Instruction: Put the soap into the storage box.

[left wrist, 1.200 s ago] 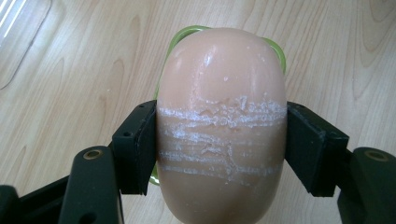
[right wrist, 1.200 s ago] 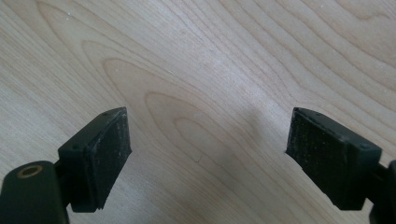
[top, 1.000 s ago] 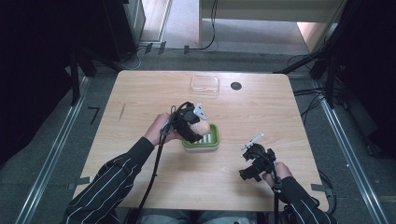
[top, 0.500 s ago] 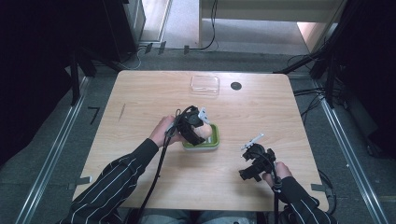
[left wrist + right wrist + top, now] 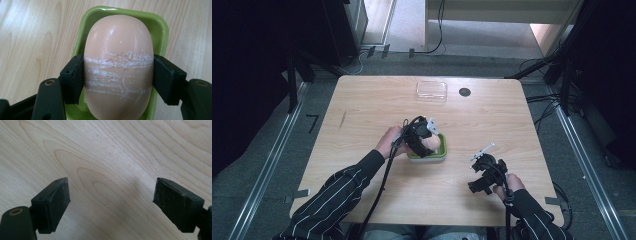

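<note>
A peach-coloured oval soap bar (image 5: 118, 67) with white scrape marks across its middle is clamped between the two black jaws of my left gripper (image 5: 117, 77), just over a green soap dish (image 5: 160, 27). In the high view the left gripper (image 5: 419, 137) covers most of the green dish (image 5: 441, 152) near the table's middle, and a bit of the soap bar (image 5: 432, 144) peeks out beside it. My right gripper (image 5: 482, 172) stands near the front right of the table. Its jaws are wide apart over bare wood, and my right gripper (image 5: 111, 202) holds nothing.
A clear plastic lid or box (image 5: 431, 90) lies at the far edge of the wooden table (image 5: 362, 115), next to a round black cable hole (image 5: 464, 92). Cables trail from both grippers towards the front edge.
My left gripper with the soap has moved slightly right and down over the green dish. The right gripper has stayed where it was.
</note>
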`<move>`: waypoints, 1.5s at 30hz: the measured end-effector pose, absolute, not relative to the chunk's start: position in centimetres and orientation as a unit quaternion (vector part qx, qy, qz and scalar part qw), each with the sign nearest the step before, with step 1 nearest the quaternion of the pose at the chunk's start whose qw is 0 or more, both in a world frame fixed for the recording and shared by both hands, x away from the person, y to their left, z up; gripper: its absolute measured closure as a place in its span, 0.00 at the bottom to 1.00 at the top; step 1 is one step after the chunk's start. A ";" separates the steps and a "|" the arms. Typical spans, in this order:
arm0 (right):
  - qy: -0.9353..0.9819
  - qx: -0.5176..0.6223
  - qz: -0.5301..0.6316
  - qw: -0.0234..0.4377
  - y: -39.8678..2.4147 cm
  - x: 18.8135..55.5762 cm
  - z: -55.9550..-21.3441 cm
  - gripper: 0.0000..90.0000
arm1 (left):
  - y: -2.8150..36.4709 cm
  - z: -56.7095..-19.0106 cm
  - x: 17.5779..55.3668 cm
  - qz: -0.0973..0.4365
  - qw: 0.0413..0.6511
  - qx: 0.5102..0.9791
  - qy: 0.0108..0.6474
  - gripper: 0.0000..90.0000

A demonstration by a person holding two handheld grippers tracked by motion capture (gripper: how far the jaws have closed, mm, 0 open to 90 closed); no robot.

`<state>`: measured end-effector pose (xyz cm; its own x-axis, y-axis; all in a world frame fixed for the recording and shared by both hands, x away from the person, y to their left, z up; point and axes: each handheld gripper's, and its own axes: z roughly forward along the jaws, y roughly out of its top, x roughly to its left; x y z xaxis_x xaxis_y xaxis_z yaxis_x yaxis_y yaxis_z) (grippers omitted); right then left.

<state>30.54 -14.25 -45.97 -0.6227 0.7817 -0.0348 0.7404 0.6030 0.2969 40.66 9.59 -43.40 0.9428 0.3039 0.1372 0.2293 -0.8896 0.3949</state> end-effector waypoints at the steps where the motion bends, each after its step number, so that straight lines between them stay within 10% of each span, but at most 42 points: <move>1: 0.892 0.426 0.126 0.081 -14.3 30.5 -45.9 0.16 | 9.6 -43.5 40.7 0.097 0.191 0.967 0.136 0.37; 45: 0.890 0.429 0.131 0.084 -14.4 30.5 -46.0 0.16 | 10.3 -44.6 41.9 0.080 0.190 0.971 0.123 0.33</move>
